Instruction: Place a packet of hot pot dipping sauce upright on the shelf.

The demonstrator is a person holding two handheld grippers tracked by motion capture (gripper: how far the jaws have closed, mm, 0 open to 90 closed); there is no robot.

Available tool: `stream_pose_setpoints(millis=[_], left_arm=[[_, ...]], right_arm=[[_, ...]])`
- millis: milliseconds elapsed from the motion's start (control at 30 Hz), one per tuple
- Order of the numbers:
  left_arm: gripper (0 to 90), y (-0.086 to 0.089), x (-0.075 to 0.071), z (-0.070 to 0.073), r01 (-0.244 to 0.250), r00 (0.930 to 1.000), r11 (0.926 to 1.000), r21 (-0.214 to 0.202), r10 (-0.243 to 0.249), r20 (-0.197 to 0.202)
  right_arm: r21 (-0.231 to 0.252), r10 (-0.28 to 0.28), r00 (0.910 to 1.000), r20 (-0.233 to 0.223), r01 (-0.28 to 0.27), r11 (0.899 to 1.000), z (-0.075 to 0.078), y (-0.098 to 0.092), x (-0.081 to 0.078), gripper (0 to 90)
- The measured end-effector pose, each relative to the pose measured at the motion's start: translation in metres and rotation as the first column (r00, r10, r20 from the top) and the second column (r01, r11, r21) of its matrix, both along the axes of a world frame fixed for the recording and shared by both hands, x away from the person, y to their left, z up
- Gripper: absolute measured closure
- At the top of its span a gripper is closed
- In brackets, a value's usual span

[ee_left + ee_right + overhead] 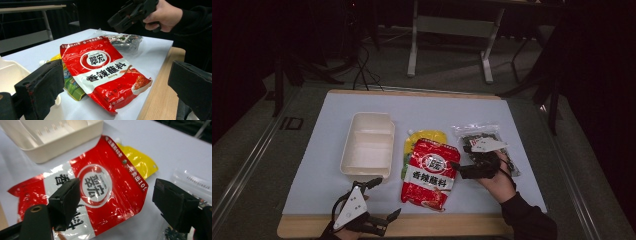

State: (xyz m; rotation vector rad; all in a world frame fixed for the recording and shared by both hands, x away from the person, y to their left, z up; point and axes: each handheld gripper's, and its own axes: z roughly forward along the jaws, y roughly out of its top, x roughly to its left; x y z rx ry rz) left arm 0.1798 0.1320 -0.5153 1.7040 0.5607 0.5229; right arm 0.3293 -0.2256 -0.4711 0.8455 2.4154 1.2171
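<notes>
The red pouch [428, 172] is lying flat on the bench [312, 150], partly covering a yellow pouch [427, 137], between the white tray [368, 145] and a clear bag [482, 140]. The right gripper [460, 167] is hovering at its right edge with fingers [65, 200] apart, nothing between them, the pouch lying just beneath. The left gripper [384, 200] is resting near the bench's front edge, fingers apart, well short of the pouch.

red-and-white pouch [427, 173], yellow pouch [427, 136], seemingly cream tray [368, 145]

glossy plastic red pouch [100, 192] (crinkled), matt cream tray [368, 145], wooden table edge [412, 225]
</notes>
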Motion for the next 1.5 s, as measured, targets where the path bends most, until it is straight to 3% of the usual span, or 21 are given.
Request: stream_pose_setpoints(millis=[300,500,633,700,767,833,867,900,933,1033,1300,1500], left_arm=[[1.9,0.0,0.0,0.0,0.0,1.0,1.0,0.001,0.0,0.0],[1.9,0.0,0.0,-0.001,0.004,1.0,1.0,0.005,-0.004,-0.004],[1.9,0.0,0.0,0.0,0.003,1.0,1.0,0.003,-0.003,-0.004],[1.9,0.0,0.0,-0.001,0.004,1.0,1.0,0.005,-0.004,-0.005],[1.9,0.0,0.0,-0.001,0.003,1.0,1.0,0.006,-0.003,-0.004],[1.9,0.0,0.0,-0.001,0.003,1.0,1.0,0.009,-0.003,-0.004],[1.9,0.0,0.0,-0.001,0.003,1.0,1.0,0.009,-0.003,-0.004],[1.9,0.0,0.0,-0.001,0.004,1.0,1.0,0.009,-0.004,-0.006],[1.9,0.0,0.0,-0.001,0.002,1.0,1.0,0.009,-0.002,-0.006],[1.9,0.0,0.001,-0.001,0.001,1.0,0.9999,0.01,-0.001,-0.006],[1.9,0.0,0.001,0.0,-0.007,0.9999,0.9998,0.02,0.007,-0.014],[1.9,0.0,0.001,0.002,-0.025,0.9992,0.9995,0.02,0.026,-0.031]], right_arm=[[-0.035,-0.031,0.9981,-0.054,0.029,0.999,-0.008,0.006,0.023,24.1],[-0.079,-0.036,0.9883,-0.148,0.024,0.997,-0.021,0.008,0.043,29.1],[-0.096,-0.037,0.9838,-0.175,0.02,0.995,-0.026,0.009,0.046,31.2],[-0.107,-0.028,0.9805,-0.194,0.008,0.994,-0.028,0.011,0.047,36.1],[-0.122,-0.016,0.9781,-0.208,-0.009,0.993,-0.03,0.012,0.047,46.8],[-0.142,0.0,0.9787,-0.206,-0.029,0.989,-0.03,0.012,0.047,59.5],[-0.142,0.0,0.9787,-0.206,-0.029,0.989,-0.03,0.012,0.047,59.5],[-0.155,0.009,0.979,-0.204,-0.041,0.987,-0.029,0.012,0.047,66.0],[-0.17,0.005,0.9797,-0.2,-0.04,0.985,-0.027,0.012,0.047,80.0],[-0.167,0.009,0.9765,-0.215,-0.046,0.985,-0.024,0.011,0.047,85.4],[-0.176,0.017,0.9842,-0.176,-0.048,0.983,-0.012,0.014,0.039,88.8],[-0.127,0.058,0.9877,-0.145,-0.077,0.989,0.005,0.014,0.028,89.1]])
